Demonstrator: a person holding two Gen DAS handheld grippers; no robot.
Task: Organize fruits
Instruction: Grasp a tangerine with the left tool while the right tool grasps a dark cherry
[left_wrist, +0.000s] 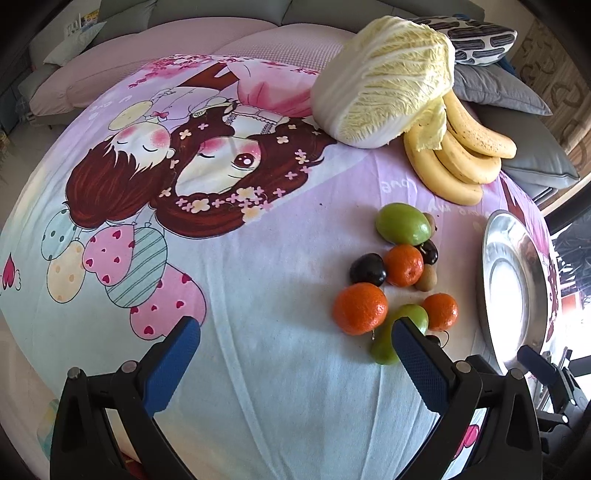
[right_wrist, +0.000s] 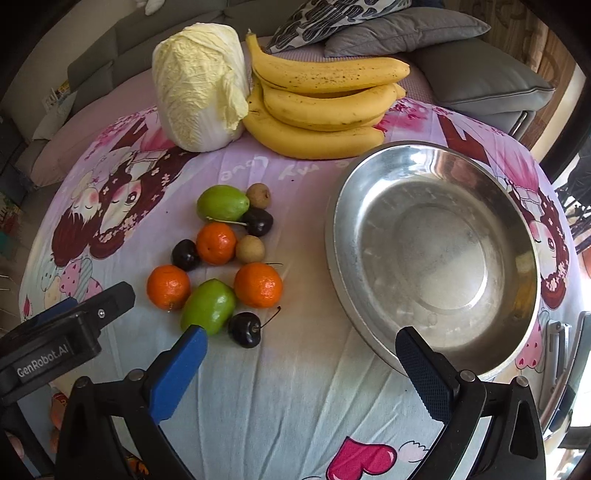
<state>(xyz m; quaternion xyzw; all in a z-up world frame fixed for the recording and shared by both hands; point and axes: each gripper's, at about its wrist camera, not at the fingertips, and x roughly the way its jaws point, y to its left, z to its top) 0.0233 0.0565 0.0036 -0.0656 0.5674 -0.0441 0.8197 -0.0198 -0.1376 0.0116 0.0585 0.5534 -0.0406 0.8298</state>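
Observation:
A cluster of small fruit lies on the cartoon-print cloth: three oranges (right_wrist: 216, 243), two green fruits (right_wrist: 208, 305), dark cherries (right_wrist: 243, 329) and small brown fruits (right_wrist: 250, 249). The cluster also shows in the left wrist view, with an orange (left_wrist: 360, 308) nearest. A bunch of bananas (right_wrist: 325, 107) lies at the back. An empty steel bowl (right_wrist: 436, 254) stands right of the cluster. My left gripper (left_wrist: 295, 350) is open and empty, left of the fruit. My right gripper (right_wrist: 301, 354) is open and empty, in front of the cluster and bowl.
A napa cabbage (right_wrist: 201, 85) stands upright at the back beside the bananas. Grey and patterned cushions (right_wrist: 402, 29) and a sofa lie behind the table. The left gripper's body (right_wrist: 62, 339) shows at the lower left of the right wrist view.

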